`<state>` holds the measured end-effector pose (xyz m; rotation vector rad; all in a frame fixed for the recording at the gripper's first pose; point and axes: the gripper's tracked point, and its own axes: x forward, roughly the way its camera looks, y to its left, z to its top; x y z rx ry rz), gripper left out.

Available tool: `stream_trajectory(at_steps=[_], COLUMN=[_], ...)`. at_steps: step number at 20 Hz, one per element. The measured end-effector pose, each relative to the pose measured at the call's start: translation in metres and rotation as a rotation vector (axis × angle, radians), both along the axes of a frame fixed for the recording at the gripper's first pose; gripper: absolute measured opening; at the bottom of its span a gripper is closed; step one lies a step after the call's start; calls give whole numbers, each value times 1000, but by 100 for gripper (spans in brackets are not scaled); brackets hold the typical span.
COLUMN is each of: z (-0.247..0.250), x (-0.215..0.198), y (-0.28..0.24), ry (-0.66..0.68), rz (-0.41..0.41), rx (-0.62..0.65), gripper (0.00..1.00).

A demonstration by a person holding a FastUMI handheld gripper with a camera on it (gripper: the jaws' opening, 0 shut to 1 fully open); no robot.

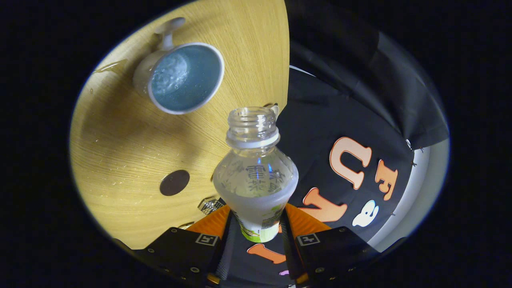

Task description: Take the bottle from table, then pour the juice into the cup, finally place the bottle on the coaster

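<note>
A pale wooden bench (132,160) lies beyond my tool, tilted in view, its straight edge meeting the dark cloth booth wall (340,120). My tool (258,228) is clamped on an uncapped clear bottle (256,176), both fingers pressing its lower body; its base is hidden between them. The white cup (182,78), blue inside, holds liquid well beyond the bottle's mouth. A small dark round coaster (175,183) sits nearer. Droplets dot the wood.
</note>
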<state>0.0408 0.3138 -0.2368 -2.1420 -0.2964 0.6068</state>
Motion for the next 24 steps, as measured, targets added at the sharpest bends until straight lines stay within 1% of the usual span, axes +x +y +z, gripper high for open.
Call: stream_trajectory(at_steps=[2,6,10,12,17,24], z=[0,13,-4,-5,-2,-27], x=[-2,15,23,21,54,103], y=[-1,-4,-23,-26,-35,-64], ry=[39,133,322,418,567,772], rz=[-24,-130,-321,-385,-535,-742], rx=[61,236,436,560,851,1214], gripper=[57,57,57,57,57,57])
